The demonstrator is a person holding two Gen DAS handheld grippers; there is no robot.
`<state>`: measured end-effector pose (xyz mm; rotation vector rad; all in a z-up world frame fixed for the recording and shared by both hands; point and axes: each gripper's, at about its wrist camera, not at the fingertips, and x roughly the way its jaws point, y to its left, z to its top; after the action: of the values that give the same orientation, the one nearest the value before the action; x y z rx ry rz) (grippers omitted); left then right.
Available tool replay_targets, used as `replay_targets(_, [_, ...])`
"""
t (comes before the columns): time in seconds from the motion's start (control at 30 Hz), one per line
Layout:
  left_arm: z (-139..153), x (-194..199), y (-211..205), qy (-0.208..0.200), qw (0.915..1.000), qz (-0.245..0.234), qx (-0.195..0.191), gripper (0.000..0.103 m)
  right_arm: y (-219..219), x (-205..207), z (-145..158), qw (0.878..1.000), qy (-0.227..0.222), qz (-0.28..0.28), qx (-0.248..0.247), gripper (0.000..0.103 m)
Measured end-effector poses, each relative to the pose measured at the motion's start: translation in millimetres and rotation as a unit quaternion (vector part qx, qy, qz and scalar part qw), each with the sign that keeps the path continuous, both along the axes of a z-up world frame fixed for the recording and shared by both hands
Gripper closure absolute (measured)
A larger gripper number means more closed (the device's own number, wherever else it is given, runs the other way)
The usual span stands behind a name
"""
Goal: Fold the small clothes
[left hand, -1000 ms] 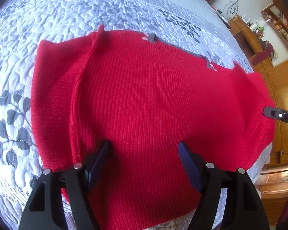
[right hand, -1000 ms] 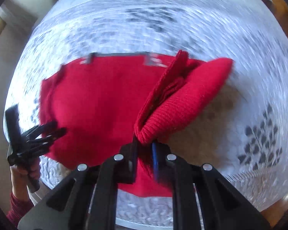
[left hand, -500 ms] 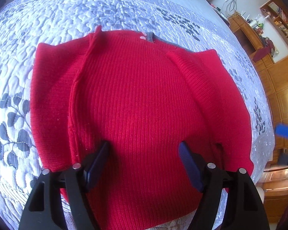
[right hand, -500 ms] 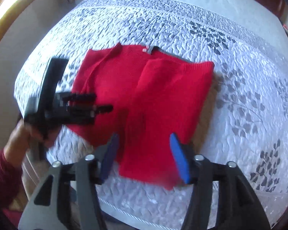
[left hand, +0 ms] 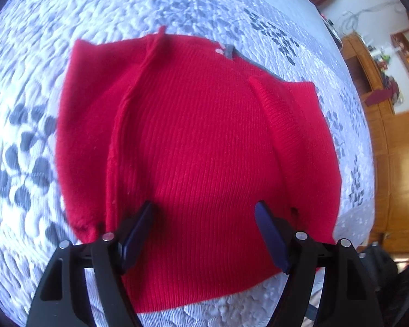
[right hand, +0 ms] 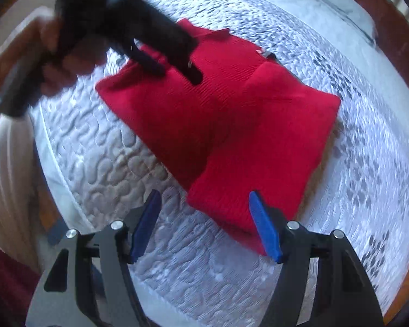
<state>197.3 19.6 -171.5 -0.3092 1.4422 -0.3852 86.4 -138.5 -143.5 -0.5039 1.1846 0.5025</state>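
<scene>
Red knit garment [left hand: 193, 147] flat mid-frame on quilted bed [left hand: 35, 81], side flaps folded in. Left gripper [left hand: 204, 231] spread, empty above it; right gripper [right hand: 201, 223] opening, unclamped (likely repositioning).

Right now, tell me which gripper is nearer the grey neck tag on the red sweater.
Left. The left gripper hovers over the middle of the red sweater, well toward the grey neck tag. The right gripper, jaws opening and empty, sits at the bottom hem, farthest from it.
</scene>
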Motion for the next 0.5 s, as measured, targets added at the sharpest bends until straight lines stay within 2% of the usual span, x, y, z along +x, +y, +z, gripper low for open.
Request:
replay_targets(0.07, [2, -2, 3, 0.006, 1.0, 0.007, -0.001, 0.026, -1, 0, -10, 1.0, 0.001, 0.006, -0.012, 0.038])
replay_targets(0.1, [5, -2, 4, 0.006, 0.9999, 0.008, 0.0, 0.026, -3, 1, -14, 1.0, 0.002, 0.005, -0.018, 0.044])
replay_targets(0.13, [7, -3, 3, 0.005, 0.9999, 0.009, -0.002, 0.026, -6, 4, -19, 1.0, 0.003, -0.001, -0.025, 0.051])
replay_targets(0.17, [9, -3, 3, 0.005, 0.9999, 0.008, -0.004, 0.026, -9, 7, -22, 1.0, 0.008, -0.006, -0.027, 0.065])
replay_targets(0.23, [15, -4, 0, 0.008, 0.9998, 0.007, -0.019, 0.026, -17, 14, -24, 0.999, 0.027, -0.022, -0.002, 0.079])
replay_targets(0.27, [17, -5, -2, 0.01, 0.9996, 0.007, -0.026, 0.026, -24, 18, -21, 0.998, 0.039, -0.031, 0.028, 0.088])
replay_targets(0.33, [21, -6, -10, 0.013, 0.9992, 0.003, -0.037, 0.026, -34, 20, -14, 0.995, 0.05, -0.046, 0.067, 0.09])
replay_targets(0.37, [22, -6, -14, 0.015, 0.999, 0.001, -0.042, 0.026, -45, 24, -8, 0.99, 0.064, -0.061, 0.109, 0.091])
replay_targets(0.5, [20, -1, -32, 0.038, 0.9949, 0.013, -0.093, 0.026, -76, 37, 9, 0.967, 0.092, -0.115, 0.209, 0.094])
